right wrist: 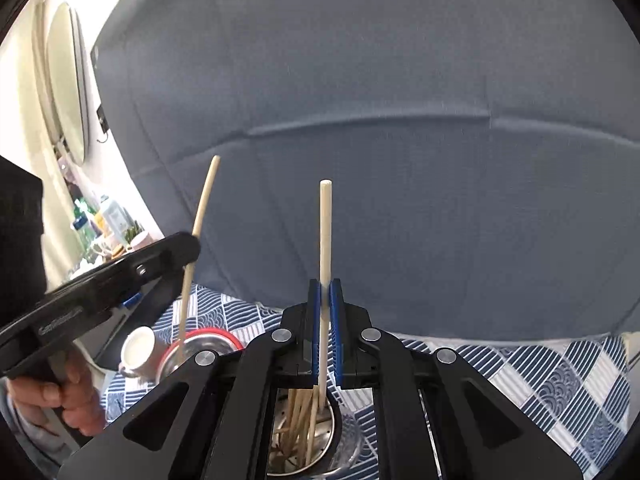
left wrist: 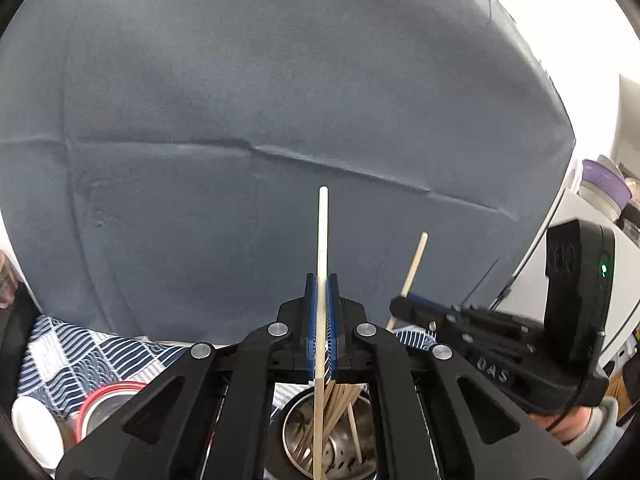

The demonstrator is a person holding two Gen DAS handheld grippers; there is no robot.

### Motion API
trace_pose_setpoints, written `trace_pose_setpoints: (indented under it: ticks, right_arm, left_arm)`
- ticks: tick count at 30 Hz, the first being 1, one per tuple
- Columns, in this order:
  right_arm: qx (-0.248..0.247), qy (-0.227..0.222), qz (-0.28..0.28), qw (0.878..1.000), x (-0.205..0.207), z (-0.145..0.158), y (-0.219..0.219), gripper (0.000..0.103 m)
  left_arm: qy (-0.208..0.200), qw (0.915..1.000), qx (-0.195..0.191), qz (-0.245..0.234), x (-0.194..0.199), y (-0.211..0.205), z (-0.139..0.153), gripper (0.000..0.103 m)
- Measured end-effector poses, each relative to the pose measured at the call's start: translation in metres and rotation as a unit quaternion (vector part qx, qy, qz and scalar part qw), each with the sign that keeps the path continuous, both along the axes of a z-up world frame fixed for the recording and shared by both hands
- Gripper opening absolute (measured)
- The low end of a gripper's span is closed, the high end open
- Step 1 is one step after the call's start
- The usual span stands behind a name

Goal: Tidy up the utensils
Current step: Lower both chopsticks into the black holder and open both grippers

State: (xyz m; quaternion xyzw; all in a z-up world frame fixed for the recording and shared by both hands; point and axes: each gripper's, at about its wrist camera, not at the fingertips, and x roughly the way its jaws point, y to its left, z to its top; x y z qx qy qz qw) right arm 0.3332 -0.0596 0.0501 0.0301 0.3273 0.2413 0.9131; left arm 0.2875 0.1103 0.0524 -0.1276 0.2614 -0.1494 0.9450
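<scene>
Left jaws: we see the left gripper (left wrist: pixel 322 280) clamped tight on one pale wooden chopstick (left wrist: pixel 322 248), its blue pads pressed against both sides of the stick.
Left chopstick: it runs straight along the jaws, its far end standing out beyond the tips and its near end reaching down over the metal holder (left wrist: pixel 332 440).
Right jaws: the right gripper (right wrist: pixel 325 284) pinches a second chopstick (right wrist: pixel 325 232) in the same way, pads closed on it, with the stick upright in our view.
Right chopstick: its near end passes between the pads and dips toward the holder's mouth (right wrist: pixel 320 436).
Each gripper from the other side: in the left wrist view the right gripper (left wrist: pixel 404 304) comes in from the right with its stick (left wrist: pixel 414 264) tilted; in the right wrist view the left gripper (right wrist: pixel 188 248) comes in from the left, its stick (right wrist: pixel 196 240) leaning over the red-rimmed bowl (right wrist: pixel 216 338).
Holder: a perforated steel cylinder just beneath both grippers, already carrying a bundle of chopsticks (right wrist: pixel 300 420).
Near left: a red-rimmed metal bowl (left wrist: pixel 104 396) and a white cup (left wrist: pixel 34 428) sit side by side, left of the holder.
Worktop: we see it covered by a blue and white patterned cloth (right wrist: pixel 560 380).
Far side: a grey-blue fabric backdrop (left wrist: pixel 280 100) fills most of both views.
Hands: a hand (right wrist: pixel 60 400) grips the left gripper's handle; a sleeve (left wrist: pixel 592 428) shows behind the right one.
</scene>
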Motion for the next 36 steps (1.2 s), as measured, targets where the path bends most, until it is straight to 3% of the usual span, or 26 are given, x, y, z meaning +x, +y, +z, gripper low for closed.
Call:
trace_pose_setpoints:
  ticks: [3,11,19,28,36]
  right_arm:
    - [-0.004,0.007,-0.003,1.0,0.0,-0.011,-0.001,0.005]
    - [-0.018,0.03,-0.001,0.999,-0.009,-0.04,0.003,0.005]
    - [-0.031,0.052,0.002,0.998,-0.018,-0.062,0.006,0.005]
    - [-0.031,0.056,0.0,0.998,-0.029,-0.064,-0.004,0.007]
    - [-0.049,0.041,-0.006,0.998,-0.045,-0.056,-0.013,0.008]
  left_arm:
    - [-0.015,0.9999,-0.007,0.005,0.004,0.001,-0.011,0.005]
    - [-0.005,0.998,-0.061,0.014,0.012,0.013,-0.043,0.005]
    - [-0.017,0.9994,-0.03,0.005,-0.001,0.003,-0.06,0.005]
    - [-0.001,1.0,-0.003,-0.002,-0.008,-0.006,-0.072,0.005]
    - [0.016,0.9997,0.018,0.004,-0.026,-0.003,-0.072,0.033]
